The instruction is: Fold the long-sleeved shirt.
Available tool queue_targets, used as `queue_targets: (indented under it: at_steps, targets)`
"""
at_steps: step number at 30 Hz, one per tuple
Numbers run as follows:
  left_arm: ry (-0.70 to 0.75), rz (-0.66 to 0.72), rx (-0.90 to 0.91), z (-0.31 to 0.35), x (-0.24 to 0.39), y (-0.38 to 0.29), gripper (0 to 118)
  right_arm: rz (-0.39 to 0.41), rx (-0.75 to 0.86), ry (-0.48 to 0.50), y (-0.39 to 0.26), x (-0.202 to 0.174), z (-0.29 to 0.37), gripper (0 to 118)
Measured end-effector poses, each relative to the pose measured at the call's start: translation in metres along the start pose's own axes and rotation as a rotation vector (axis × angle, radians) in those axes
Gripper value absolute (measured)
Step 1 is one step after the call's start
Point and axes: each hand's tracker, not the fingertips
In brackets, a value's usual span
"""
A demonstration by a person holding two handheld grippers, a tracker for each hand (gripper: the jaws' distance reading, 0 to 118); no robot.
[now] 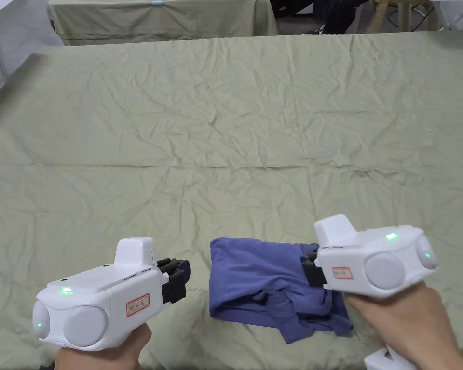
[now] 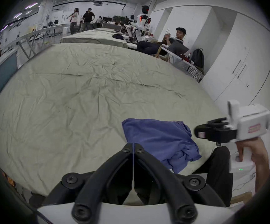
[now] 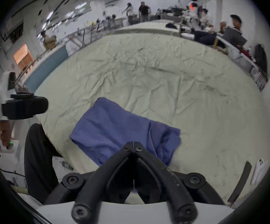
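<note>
I am holding both grippers closed and empty. The shirt (image 1: 269,284) is lying bundled on the table (image 1: 225,120), right of the left gripper (image 1: 180,279) and just under the right gripper (image 1: 310,270), long axis running between them; right is nearer.

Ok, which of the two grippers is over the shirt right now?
The right gripper: its shut jaws reach over the right part of the blue shirt. The left gripper, also shut, sits off the shirt's left edge, over the table cover.
</note>
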Motion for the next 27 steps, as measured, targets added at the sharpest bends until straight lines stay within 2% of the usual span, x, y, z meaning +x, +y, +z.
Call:
queue_targets:
  at_steps: [4,6,13,14,16,17,18,20,22,25,27]
  targets:
    - [-0.002,0.016,-0.018,-0.005,-0.005,0.000,0,0.048,-0.124,-0.043,0.005,0.005,-0.049,1]
    - [-0.001,0.020,-0.026,-0.008,-0.006,-0.001,0,0.033,-0.163,-0.029,0.002,0.007,-0.062,1]
    - [-0.031,0.028,-0.081,-0.025,-0.014,0.001,3,0.026,-0.148,-0.021,0.001,0.011,-0.062,1]
    - [-0.049,0.043,-0.095,-0.029,-0.017,0.002,10,0.019,-0.145,-0.017,0.000,0.012,-0.061,1]
    - [-0.075,0.058,-0.131,-0.041,-0.025,0.005,71,0.013,-0.139,-0.012,-0.002,0.012,-0.061,1]
    - [-0.081,0.055,-0.146,-0.047,-0.028,0.005,92,0.013,-0.136,-0.011,-0.002,0.011,-0.060,1]
    - [-0.125,0.071,-0.140,-0.052,-0.034,0.006,98,0.013,-0.134,-0.010,-0.003,0.011,-0.060,1]
    - [-0.274,0.163,-0.138,-0.062,-0.051,0.009,96,0.018,-0.130,-0.009,-0.003,0.011,-0.060,1]
    - [-0.445,0.278,-0.215,-0.083,-0.073,0.012,97,0.016,-0.126,-0.004,-0.004,0.013,-0.060,1]
    - [-0.511,0.339,-0.252,-0.115,-0.093,0.007,98,0.007,-0.120,0.006,-0.005,0.015,-0.060,1]
    - [-0.499,0.349,-0.280,-0.137,-0.102,0.003,98,0.000,-0.115,0.009,-0.006,0.016,-0.059,1]
